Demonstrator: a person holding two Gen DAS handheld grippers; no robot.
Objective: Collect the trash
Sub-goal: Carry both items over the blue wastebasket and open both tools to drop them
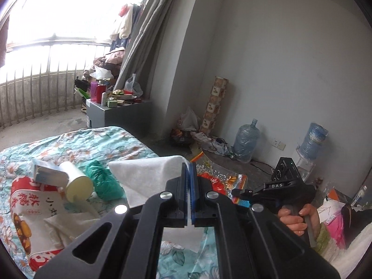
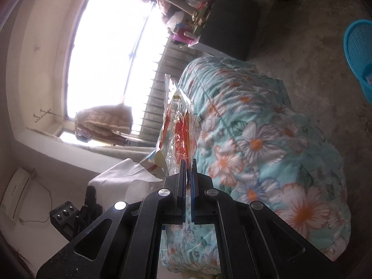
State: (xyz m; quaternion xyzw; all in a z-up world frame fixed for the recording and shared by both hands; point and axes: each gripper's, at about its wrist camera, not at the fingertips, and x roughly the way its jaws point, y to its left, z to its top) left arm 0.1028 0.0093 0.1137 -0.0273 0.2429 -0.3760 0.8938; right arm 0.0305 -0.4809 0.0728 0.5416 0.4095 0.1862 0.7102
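Left wrist view shows the bed, covered in a floral quilt, carrying the remaining litter: a large red-and-white printed bag at its near left edge, then a green crumpled bag, a pale cylinder and a small box lying close together toward the middle. The left gripper is clamped on a white tissue sheet, lifted above the quilt. The right gripper pinches the edge of a crinkly red-and-clear wrapper, held in the air beside the bed's edge. In the right wrist view a blue basket stands on the floor, well apart from the bed, probably the bin. Both holds look slight: the tissue is thin and could tear or slide free if swung, and the slick wrapper, caught only by its rim, might slip out on the way across the floor.
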